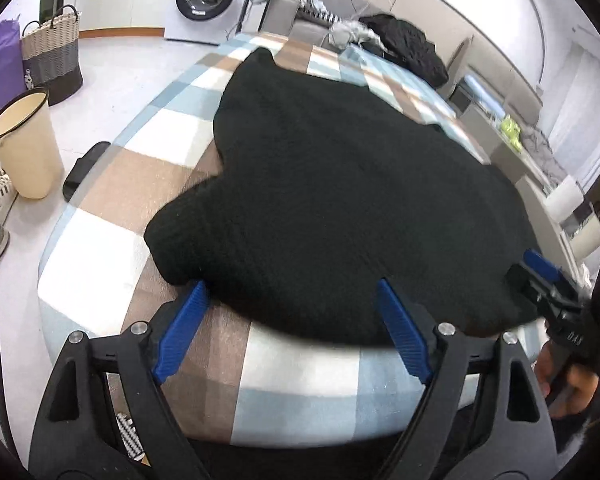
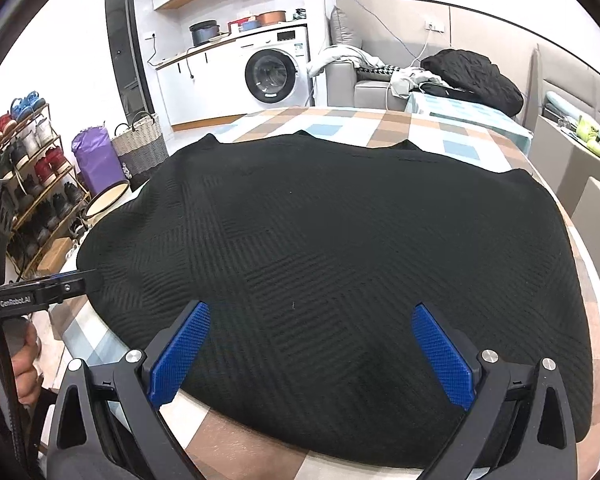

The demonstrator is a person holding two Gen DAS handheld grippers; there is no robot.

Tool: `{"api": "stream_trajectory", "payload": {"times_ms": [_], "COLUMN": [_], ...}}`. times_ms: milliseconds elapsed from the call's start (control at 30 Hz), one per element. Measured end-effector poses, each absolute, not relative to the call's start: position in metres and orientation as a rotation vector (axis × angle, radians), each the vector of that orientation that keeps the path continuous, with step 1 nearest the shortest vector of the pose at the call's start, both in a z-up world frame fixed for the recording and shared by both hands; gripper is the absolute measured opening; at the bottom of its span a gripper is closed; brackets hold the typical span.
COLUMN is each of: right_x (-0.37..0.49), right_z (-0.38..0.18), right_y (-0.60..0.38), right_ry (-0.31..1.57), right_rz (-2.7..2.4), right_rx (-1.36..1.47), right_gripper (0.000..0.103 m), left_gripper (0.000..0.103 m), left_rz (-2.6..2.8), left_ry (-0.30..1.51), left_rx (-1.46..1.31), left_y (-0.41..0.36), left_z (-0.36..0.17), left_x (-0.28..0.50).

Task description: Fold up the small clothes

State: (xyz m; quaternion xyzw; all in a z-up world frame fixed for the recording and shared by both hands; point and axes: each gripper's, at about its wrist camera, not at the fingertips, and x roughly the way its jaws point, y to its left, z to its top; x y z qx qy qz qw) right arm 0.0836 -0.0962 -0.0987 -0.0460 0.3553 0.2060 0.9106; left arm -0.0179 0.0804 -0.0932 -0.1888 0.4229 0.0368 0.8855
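Observation:
A black knitted garment [image 1: 340, 200] lies spread flat on a checked blue, brown and white table cover [image 1: 148, 184]. It also fills the right wrist view [image 2: 340, 248]. My left gripper [image 1: 292, 292] is open, its blue pads at the garment's near edge, holding nothing. My right gripper [image 2: 310, 312] is open over the garment's near hem, holding nothing. The right gripper also shows at the right edge of the left wrist view [image 1: 544, 276], at the garment's right corner. The left gripper's body shows at the left of the right wrist view [image 2: 40, 292].
A cream bin [image 1: 24, 144], a woven basket [image 1: 52, 56] and shoes stand on the floor to the left. A washing machine [image 2: 276, 68] and a grey sofa with a black jacket [image 2: 476, 76] are behind the table. A shoe rack [image 2: 24, 176] stands far left.

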Motion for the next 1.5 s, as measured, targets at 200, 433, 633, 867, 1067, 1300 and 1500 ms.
{"api": "stream_trajectory", "payload": {"times_ms": [200, 433, 633, 867, 1067, 1300, 1500], "right_x": [0.086, 0.083, 0.086, 0.093, 0.092, 0.094, 0.096], "right_z": [-0.101, -0.100, -0.107, -0.122, -0.124, -0.122, -0.118], "right_y": [-0.100, -0.095, -0.093, -0.092, -0.092, -0.095, -0.099], "right_ry": [0.743, 0.739, 0.758, 0.817, 0.818, 0.819, 0.810], "right_rz": [0.414, 0.432, 0.437, 0.425, 0.427, 0.420, 0.404], "right_rx": [-0.083, -0.106, -0.118, -0.137, -0.144, -0.132, -0.122], "right_gripper": [0.103, 0.103, 0.103, 0.103, 0.103, 0.103, 0.103], "left_gripper": [0.083, 0.087, 0.087, 0.087, 0.084, 0.032, 0.019], "left_rz": [0.051, -0.023, 0.074, 0.201, 0.199, 0.186, 0.167], "left_ry": [0.907, 0.855, 0.754, 0.717, 0.714, 0.746, 0.718], "left_rx": [-0.474, -0.600, -0.585, -0.444, -0.564, -0.635, -0.588], "left_y": [0.093, 0.098, 0.096, 0.087, 0.114, 0.132, 0.126], "left_z": [-0.091, -0.094, -0.097, -0.099, -0.100, -0.107, -0.102], "left_x": [-0.031, -0.024, -0.015, 0.000, 0.010, 0.023, 0.025]}}
